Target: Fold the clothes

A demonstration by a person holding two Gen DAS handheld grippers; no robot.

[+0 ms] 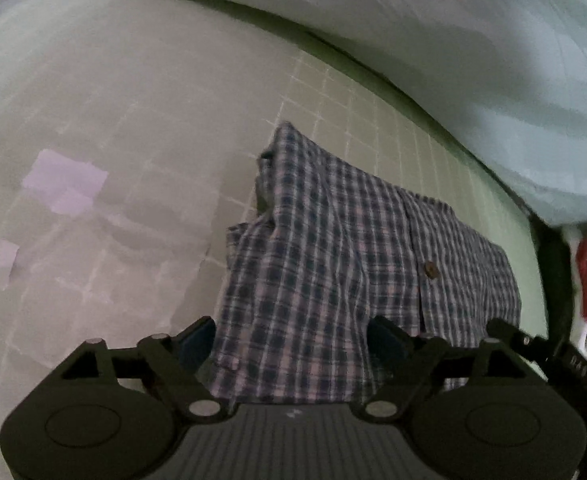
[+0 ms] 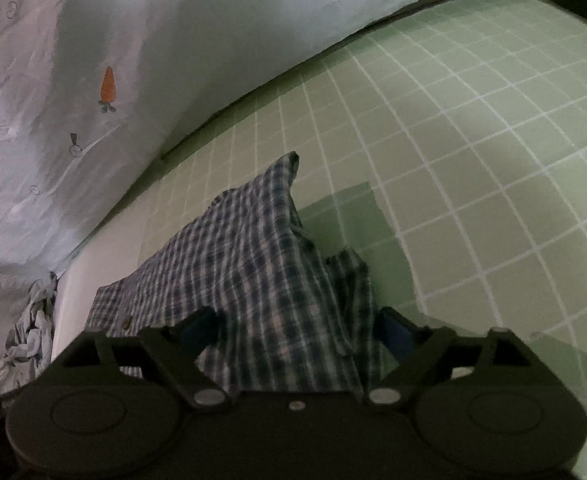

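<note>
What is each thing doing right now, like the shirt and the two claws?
Plaid shirt: partly folded, bunched, lying on the mat, buttoned where visible.
Left claw: open, fingers on either side of the shirt's near edge.
Right claw: open, shirt between its fingers.
Green grid mat: flat.
Carrot-print sheet: wrinkled, draped.

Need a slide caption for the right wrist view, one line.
Right claw open around a plaid shirt on a green grid mat, carrot-print sheet behind.
</note>
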